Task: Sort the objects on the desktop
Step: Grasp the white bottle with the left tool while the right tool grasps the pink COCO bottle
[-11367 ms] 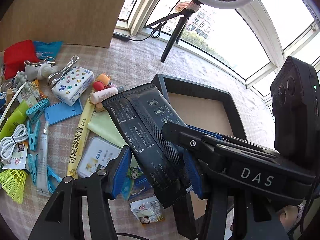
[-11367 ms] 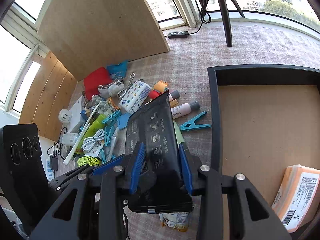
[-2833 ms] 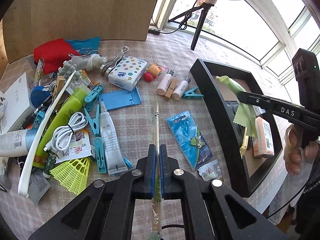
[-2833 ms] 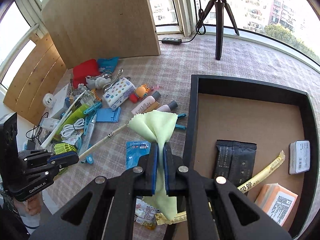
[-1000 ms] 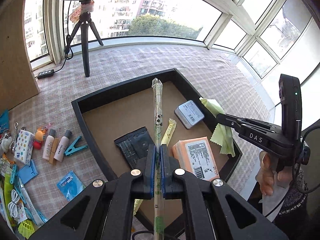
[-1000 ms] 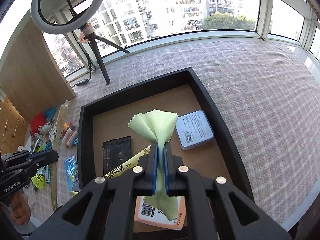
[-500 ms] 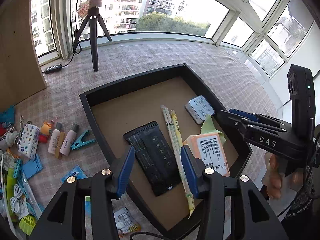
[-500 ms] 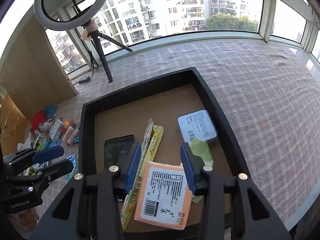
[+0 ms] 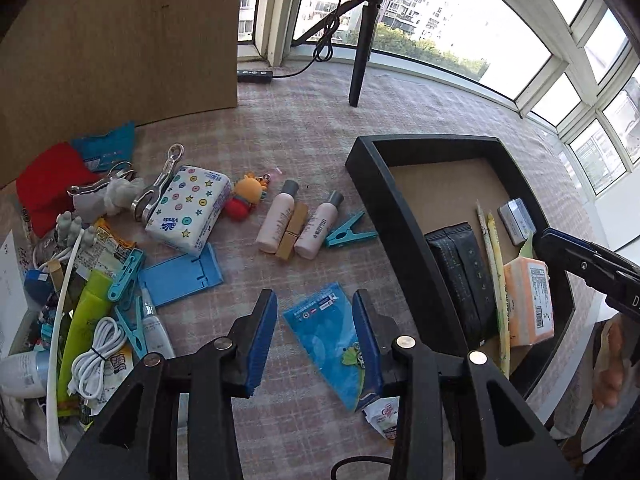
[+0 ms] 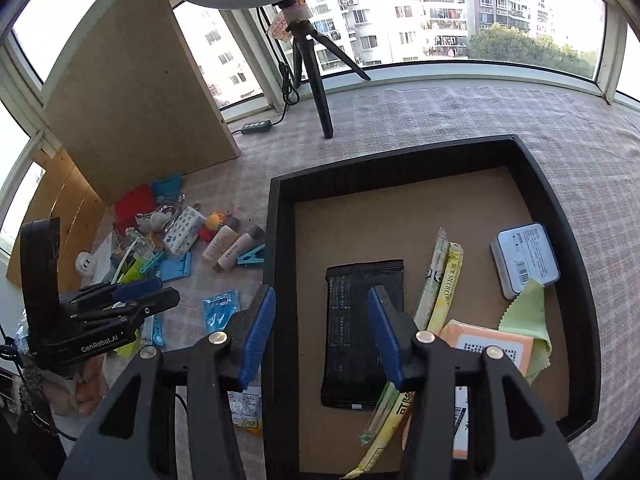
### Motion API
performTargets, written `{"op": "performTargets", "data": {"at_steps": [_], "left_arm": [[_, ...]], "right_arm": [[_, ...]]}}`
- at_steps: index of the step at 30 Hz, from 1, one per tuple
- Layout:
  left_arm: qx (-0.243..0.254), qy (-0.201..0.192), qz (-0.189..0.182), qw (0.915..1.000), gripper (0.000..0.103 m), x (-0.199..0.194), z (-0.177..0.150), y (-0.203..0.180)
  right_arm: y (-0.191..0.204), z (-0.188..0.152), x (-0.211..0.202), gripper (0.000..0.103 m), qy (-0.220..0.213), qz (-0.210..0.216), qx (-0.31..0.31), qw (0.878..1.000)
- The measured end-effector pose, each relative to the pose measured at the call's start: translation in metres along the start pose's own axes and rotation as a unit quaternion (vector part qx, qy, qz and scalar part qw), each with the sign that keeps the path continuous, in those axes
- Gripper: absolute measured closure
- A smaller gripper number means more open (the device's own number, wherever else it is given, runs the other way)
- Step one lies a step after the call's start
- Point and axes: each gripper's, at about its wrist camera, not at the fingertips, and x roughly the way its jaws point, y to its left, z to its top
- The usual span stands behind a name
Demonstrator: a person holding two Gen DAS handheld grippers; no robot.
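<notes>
blue packet point(image 9: 326, 334) | on cloth between left gripper point(image 9: 314, 340) spread fingers point(image 9: 262, 338)

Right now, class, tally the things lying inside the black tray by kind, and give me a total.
Long thin packets: 2
Black pouch: 1
Grey tin: 1
Orange pack: 1
Green cloth: 1
Total: 6
</notes>
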Motion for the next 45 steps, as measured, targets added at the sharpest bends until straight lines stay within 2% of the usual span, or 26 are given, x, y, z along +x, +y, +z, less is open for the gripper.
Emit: {"op": "performTargets", "data": {"at_steps": [5,8,10,16,18,22,25,34,45], "left_arm": [[0.030,0.009,0.006,0.9995,0.070,0.011,0.015,0.015],[0.053,0.015,0.006,0.9985,0.071,0.023,0.024,0.017],[0.056,0.023,0.002,0.9981,0.082,0.034,0.030,0.019],[0.066,0.032,-0.022,0.9971,0.084,0.057,0.041,0.022],[0.063,0.034,-0.032,0.9970,0.084,0.062,0.045,0.024],[0.063,0.039,-0.036,0.9966,0.084,0.075,0.051,0.024],[0.066,0.041,-0.028,0.9966,0.084,0.085,0.055,0.023],[0.061,0.050,-0.027,0.9965,0.084,0.099,0.065,0.031],[0.076,0.044,-0.024,0.9958,0.084,0.102,0.063,0.030]], "right_arm": [[0.039,0.005,0.025,0.058,0.015,0.038,0.006,0.999],[0.057,0.014,0.048,0.069,0.036,0.059,0.027,0.997],[0.068,0.022,0.065,0.075,0.050,0.065,0.039,0.996],[0.090,0.044,0.117,0.080,0.087,0.027,0.053,0.994],[0.090,0.049,0.131,0.082,0.098,0.009,0.061,0.993],[0.080,0.054,0.153,0.084,0.123,-0.001,0.093,0.988],[0.077,0.055,0.161,0.084,0.128,-0.020,0.095,0.987],[0.071,0.055,0.180,0.084,0.148,-0.038,0.108,0.982],[0.082,0.063,0.193,0.081,0.154,-0.051,0.070,0.984]]}}
